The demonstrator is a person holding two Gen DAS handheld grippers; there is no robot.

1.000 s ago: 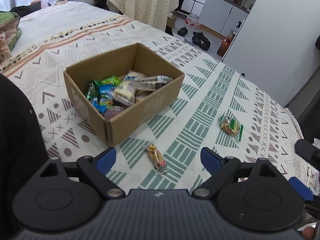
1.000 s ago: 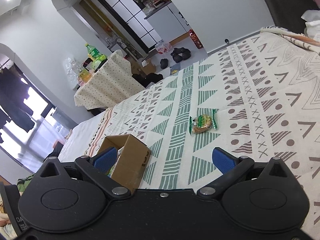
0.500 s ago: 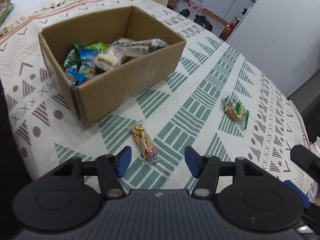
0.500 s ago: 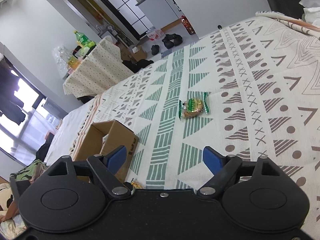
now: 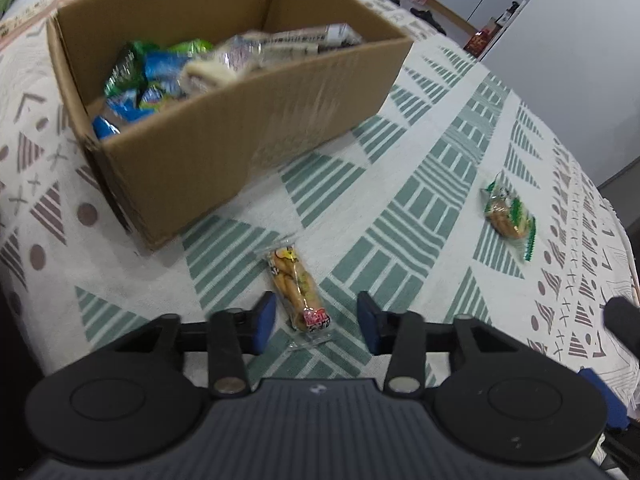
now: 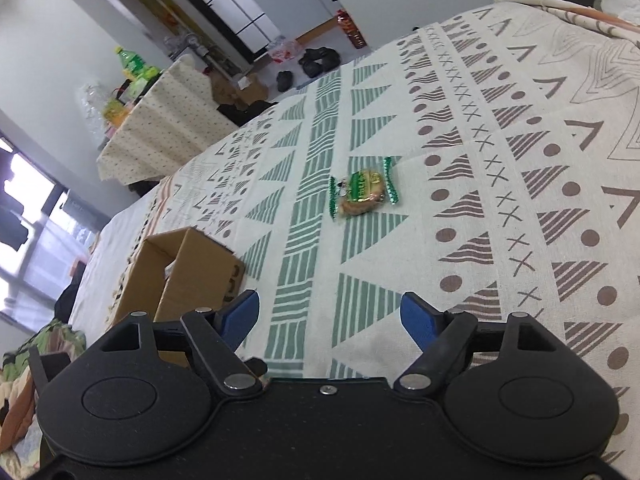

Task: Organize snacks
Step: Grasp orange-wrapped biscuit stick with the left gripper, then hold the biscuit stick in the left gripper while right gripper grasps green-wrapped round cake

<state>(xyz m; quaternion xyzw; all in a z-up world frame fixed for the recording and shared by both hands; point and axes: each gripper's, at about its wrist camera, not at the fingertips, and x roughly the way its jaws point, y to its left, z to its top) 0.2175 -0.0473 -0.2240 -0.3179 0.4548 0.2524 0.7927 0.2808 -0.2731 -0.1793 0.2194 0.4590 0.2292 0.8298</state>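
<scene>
Two blue pads of the left claw are standing apart, open, straddling the near end of a long clear-wrapped biscuit pack that is lying on the patterned table cloth; neither pad is touching it. Ahead and to the left of that claw, the cardboard box is sitting with many snack packets inside. Off to its right, well apart, a green-edged biscuit packet is lying flat. The right claw is hovering open and empty, with that same green-edged packet lying ahead of it and the box at its left.
</scene>
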